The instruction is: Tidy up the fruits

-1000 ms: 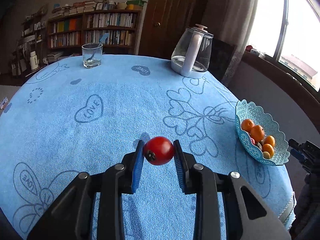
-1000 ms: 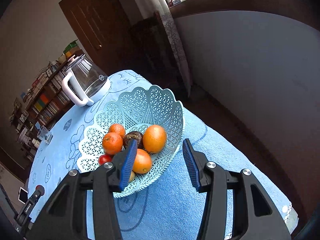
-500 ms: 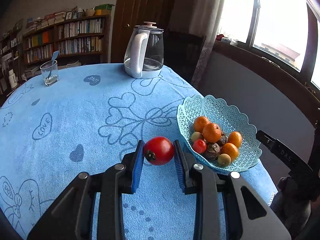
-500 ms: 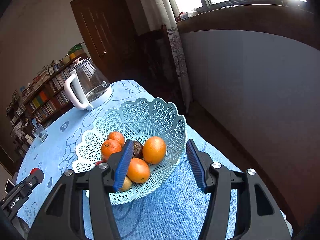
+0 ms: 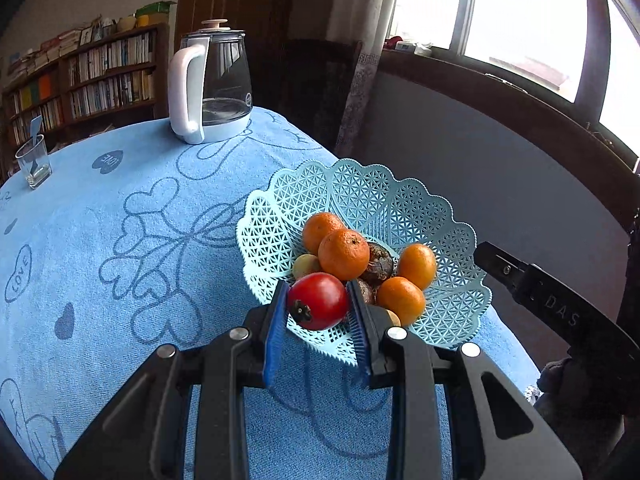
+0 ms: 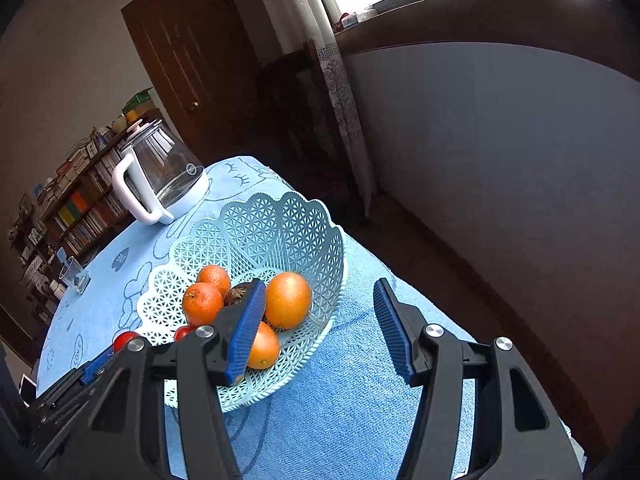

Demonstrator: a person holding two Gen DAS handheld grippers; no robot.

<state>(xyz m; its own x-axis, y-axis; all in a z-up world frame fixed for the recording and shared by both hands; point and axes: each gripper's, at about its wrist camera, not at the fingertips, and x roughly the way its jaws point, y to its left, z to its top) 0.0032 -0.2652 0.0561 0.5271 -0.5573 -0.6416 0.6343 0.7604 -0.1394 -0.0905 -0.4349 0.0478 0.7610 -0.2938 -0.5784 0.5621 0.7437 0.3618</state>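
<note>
Tomato (image 5: 319, 301) clamped in left tongs (image 5: 318, 312) hides basket (image 5: 400, 196) fruit (right tongs (image 6: 320, 332) gape).

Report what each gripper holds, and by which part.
Left gripper pinches the red tomato across its sides, stem end toward the camera. Right gripper holds nothing.

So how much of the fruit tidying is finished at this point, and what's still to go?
Mostly done, it seems: several oranges and some smaller fruits already sit in the blue basket. In hand: the left gripper holds a red tomato at the basket's near rim, not yet released. The right gripper is open and holds nothing. Left: dropping the tomato in. I see no other loose fruit on the tablecloth.
</note>
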